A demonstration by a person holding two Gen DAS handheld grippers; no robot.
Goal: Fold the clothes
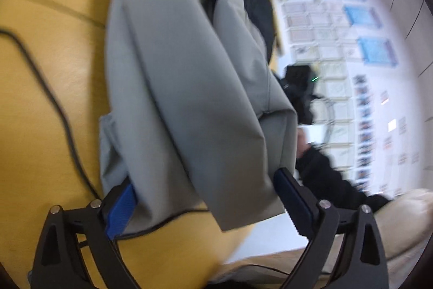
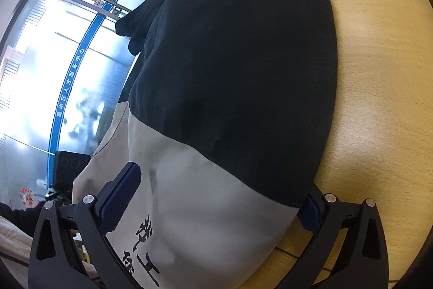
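Note:
A grey garment with a black mesh lining lies bunched on the yellow wooden table. My left gripper is open wide, its blue-padded fingers standing either side of the garment's near edge, which hangs off the table. In the right wrist view the same garment shows its grey shell with black printed characters and a large black mesh panel. My right gripper is open wide, its jaws straddling the garment's near end over the table.
A thin black cable runs across the table left of the garment. The table edge falls away on the right in the left wrist view, with a black device beyond. Glass doors stand behind the table.

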